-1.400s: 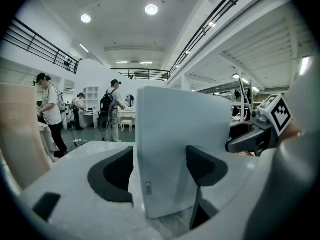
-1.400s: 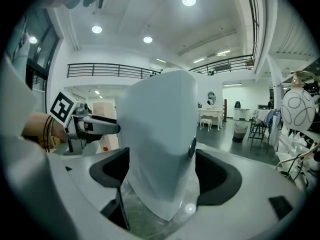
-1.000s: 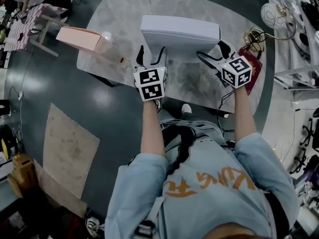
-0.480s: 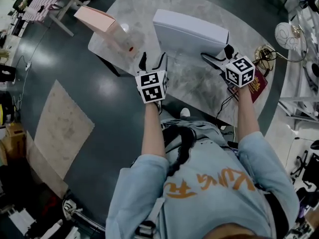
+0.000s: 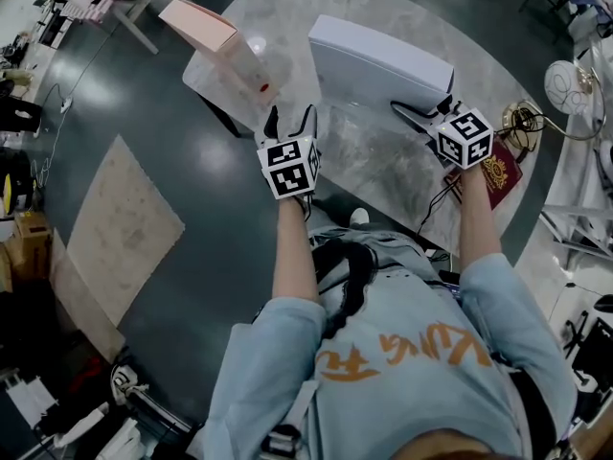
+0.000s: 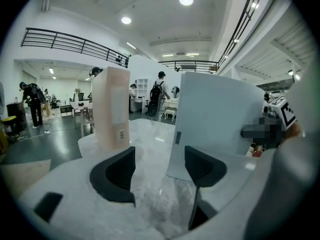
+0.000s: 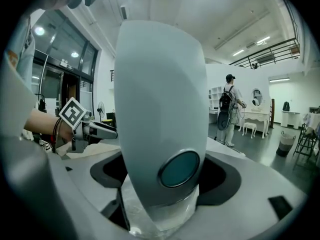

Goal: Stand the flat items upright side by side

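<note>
2 flat boxes are seen upright on the marble table: the white box near its middle, and the pink box well apart at the far left edge. The white box's right end is straddled by the right gripper, whose wide jaws have just been closing. Whether the pads press on it cannot be told. The left gripper is held near the box's left end, jaws apart with nothing between them. A red booklet lies just beside the right gripper.
</note>
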A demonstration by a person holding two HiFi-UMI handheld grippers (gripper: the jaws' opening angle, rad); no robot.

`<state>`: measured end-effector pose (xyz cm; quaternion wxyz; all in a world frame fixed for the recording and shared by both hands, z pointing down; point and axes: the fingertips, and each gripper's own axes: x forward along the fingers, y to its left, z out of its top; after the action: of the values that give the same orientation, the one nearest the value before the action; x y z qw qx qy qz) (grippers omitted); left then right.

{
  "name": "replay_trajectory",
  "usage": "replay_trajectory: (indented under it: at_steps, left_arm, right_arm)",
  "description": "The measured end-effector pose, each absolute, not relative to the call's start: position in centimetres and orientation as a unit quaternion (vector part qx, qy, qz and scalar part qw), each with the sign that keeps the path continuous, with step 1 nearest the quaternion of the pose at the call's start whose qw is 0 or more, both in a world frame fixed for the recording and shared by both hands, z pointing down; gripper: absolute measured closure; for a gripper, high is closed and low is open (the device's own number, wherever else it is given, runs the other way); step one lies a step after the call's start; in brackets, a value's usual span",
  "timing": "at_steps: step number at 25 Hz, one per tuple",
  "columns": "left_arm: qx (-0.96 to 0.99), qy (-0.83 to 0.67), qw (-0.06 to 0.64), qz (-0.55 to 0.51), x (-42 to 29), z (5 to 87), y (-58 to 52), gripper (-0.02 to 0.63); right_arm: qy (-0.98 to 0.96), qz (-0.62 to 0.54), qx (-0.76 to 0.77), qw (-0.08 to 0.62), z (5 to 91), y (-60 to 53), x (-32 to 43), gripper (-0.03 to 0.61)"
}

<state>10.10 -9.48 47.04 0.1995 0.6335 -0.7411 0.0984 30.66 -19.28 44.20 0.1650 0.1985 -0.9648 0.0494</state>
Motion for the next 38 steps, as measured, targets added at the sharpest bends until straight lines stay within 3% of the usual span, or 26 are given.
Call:
replay_trajectory:
  at_steps: [11, 24, 32, 38]
  left_arm:
    - [0.618, -0.748, 0.215, 0.107, 8.5, 48.1, -9.6, 0.299]
    - [0.607, -0.755, 0.217, 0.116, 4.3, 49.0, -10.3, 0.296]
    - [0.582, -0.773, 0.211, 0.141, -0.8, 49.0, -11.8, 0.250]
    - [0.575, -0.781, 0.204, 0.136, -3.6, 49.2, -14.1, 0.174]
  right_arm:
    - [-0.951, 0.033, 0.261, 0.159, 44.0, -19.8, 30.6, 0.221]
    - [-0.917, 0.043, 0.368, 0.148, 44.0, -21.5, 30.1, 0.222]
    - [-0.885, 0.050, 0.439, 0.144, 43.7, -22.2, 29.3, 0.222]
    - [-0.854, 0.053, 0.498, 0.140, 43.5, -22.6, 29.2, 0.222]
